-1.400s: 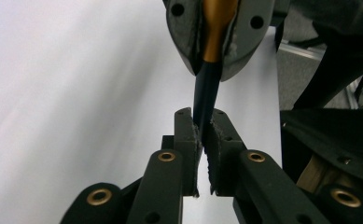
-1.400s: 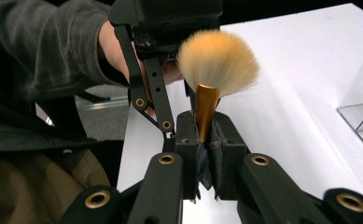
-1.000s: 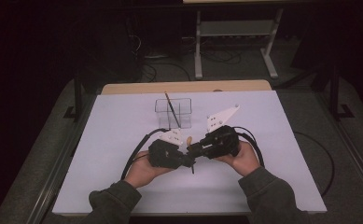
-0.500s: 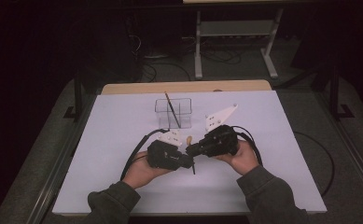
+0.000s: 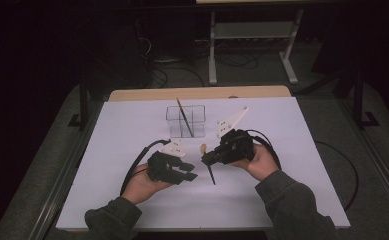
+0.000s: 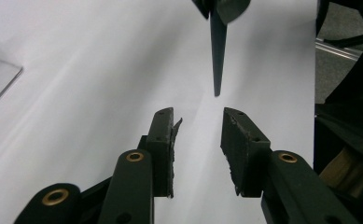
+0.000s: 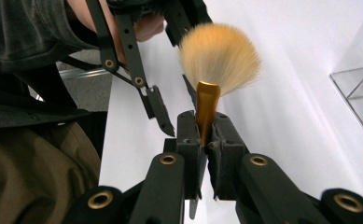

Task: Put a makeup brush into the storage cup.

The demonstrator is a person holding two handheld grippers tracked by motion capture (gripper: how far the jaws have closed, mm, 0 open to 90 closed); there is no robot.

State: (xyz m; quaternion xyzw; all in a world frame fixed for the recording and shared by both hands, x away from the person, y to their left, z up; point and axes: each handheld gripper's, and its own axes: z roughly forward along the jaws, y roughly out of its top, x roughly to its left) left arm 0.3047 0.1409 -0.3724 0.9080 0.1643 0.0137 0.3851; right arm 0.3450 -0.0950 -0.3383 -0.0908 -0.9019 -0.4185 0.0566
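A makeup brush (image 7: pixel 206 107) with a fan of tan bristles (image 7: pixel 221 56) and a gold ferrule stands upright between the jaws of my right gripper (image 7: pixel 205 123), which is shut on the ferrule. In the high view my right gripper (image 5: pixel 207 157) holds the brush (image 5: pixel 211 172) mid-table, its dark handle pointing toward the person. My left gripper (image 5: pixel 191 172) sits just left of the handle. Its jaws have just been opening and stand apart with nothing between them (image 6: pixel 198 126). The handle's tip (image 6: pixel 217 60) hangs a little ahead of them.
A clear plastic organizer (image 5: pixel 185 121) stands behind the grippers with a thin dark brush (image 5: pixel 183 115) leaning in it; its corner shows at the right gripper view's edge (image 7: pixel 361 88). The white table sheet (image 5: pixel 292 130) lies bare on both sides. Cables trail from both grippers.
My left gripper's jaws have spread and drawn slightly off the brush handle. My right gripper has stayed closed on the brush, and both hands have hardly shifted.
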